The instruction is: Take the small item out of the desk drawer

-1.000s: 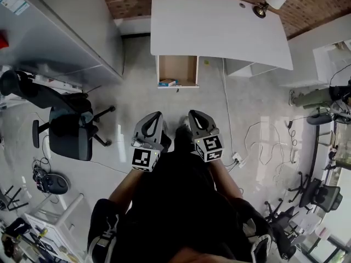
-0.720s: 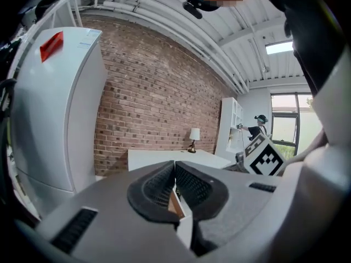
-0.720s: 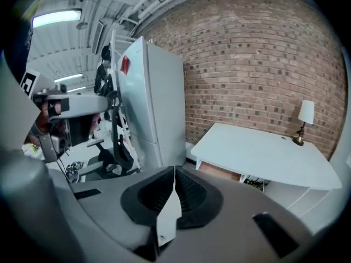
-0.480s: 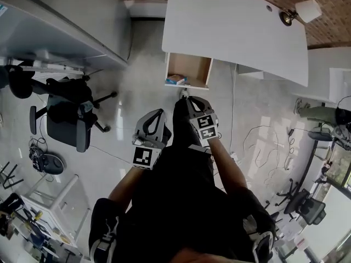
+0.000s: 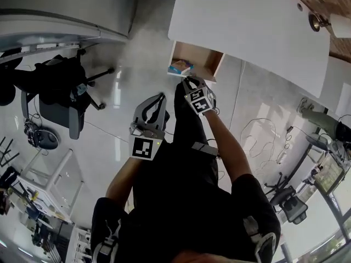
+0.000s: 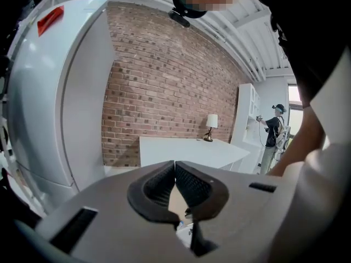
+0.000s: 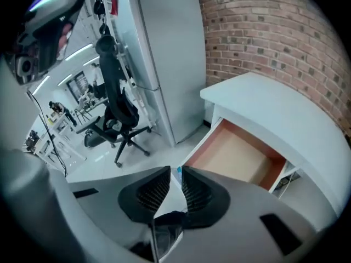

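while your left gripper (image 5: 158, 98) hangs back over the floor with its jaws pressed together on nothing, your right gripper (image 5: 189, 81) is stretched out toward the open drawer (image 5: 219, 66) under the white desk (image 5: 247, 26). its jaws are opening, and nothing sits between the pads; in the right gripper view a sliver of blue shows just past the tips. the small item (image 5: 179, 67), blue and white, lies inside the drawer at the front corner nearest that gripper, close to the tips but apart from them. a black office chair (image 5: 55, 95) stands well off to your left.
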Action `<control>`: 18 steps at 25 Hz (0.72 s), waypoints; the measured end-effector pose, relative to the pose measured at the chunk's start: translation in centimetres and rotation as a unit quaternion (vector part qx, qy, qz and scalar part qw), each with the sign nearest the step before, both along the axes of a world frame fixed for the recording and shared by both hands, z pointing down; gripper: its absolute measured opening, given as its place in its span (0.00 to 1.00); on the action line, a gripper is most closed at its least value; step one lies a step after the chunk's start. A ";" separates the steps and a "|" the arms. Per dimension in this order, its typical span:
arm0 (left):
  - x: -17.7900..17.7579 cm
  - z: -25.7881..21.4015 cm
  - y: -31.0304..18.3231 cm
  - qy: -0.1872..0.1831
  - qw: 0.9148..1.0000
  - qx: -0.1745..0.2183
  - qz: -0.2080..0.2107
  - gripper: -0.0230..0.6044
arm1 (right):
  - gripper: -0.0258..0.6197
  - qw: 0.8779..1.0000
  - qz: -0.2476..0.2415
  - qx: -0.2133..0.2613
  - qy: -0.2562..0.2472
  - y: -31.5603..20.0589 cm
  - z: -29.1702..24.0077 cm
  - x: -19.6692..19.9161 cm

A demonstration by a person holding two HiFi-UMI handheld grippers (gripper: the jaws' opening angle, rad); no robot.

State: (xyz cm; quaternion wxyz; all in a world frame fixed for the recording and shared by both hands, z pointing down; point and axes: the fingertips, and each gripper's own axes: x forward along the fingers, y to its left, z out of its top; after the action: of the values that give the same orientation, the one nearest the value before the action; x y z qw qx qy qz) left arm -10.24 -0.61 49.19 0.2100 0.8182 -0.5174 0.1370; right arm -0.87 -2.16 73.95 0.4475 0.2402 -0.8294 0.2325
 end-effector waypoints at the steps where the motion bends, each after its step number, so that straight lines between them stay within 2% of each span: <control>1: -0.2 0.7 -0.4 -0.001 1.000 -0.007 -0.004 0.05 | 0.16 1.000 -0.009 -0.009 0.006 -0.3 1.4 -0.2; 3: -0.4 2.0 -0.9 -0.002 1.000 -0.020 -0.010 0.05 | 0.22 0.999 -0.025 -0.030 0.018 -0.7 4.2 -0.7; 11: -0.3 6.8 -1.9 0.003 0.998 -0.065 -0.011 0.05 | 0.22 0.995 -0.041 -0.084 0.043 -2.2 12.0 -1.3; 13: -0.2 7.1 -2.4 0.000 0.999 -0.054 -0.005 0.05 | 0.23 0.993 -0.051 -0.097 0.047 -2.3 13.2 -1.3; 15: -0.1 6.6 -3.6 -0.012 1.000 -0.005 0.009 0.05 | 0.23 0.991 -0.059 -0.110 0.051 -1.9 14.3 -1.3; 16: -0.1 6.7 -3.8 -0.014 1.000 0.002 0.011 0.05 | 0.23 0.990 -0.062 -0.114 0.053 -1.7 14.7 -1.3; 18: 0.0 7.9 -3.3 -0.007 1.000 -0.030 0.004 0.05 | 0.23 0.989 -0.066 -0.119 0.055 -1.5 15.4 -1.2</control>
State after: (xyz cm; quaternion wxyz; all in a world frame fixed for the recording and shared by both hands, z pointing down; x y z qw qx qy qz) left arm -10.24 -3.89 57.05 0.2300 0.8124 -0.5116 0.1593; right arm -2.09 -3.67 89.34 0.5324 0.1427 -0.7840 0.2857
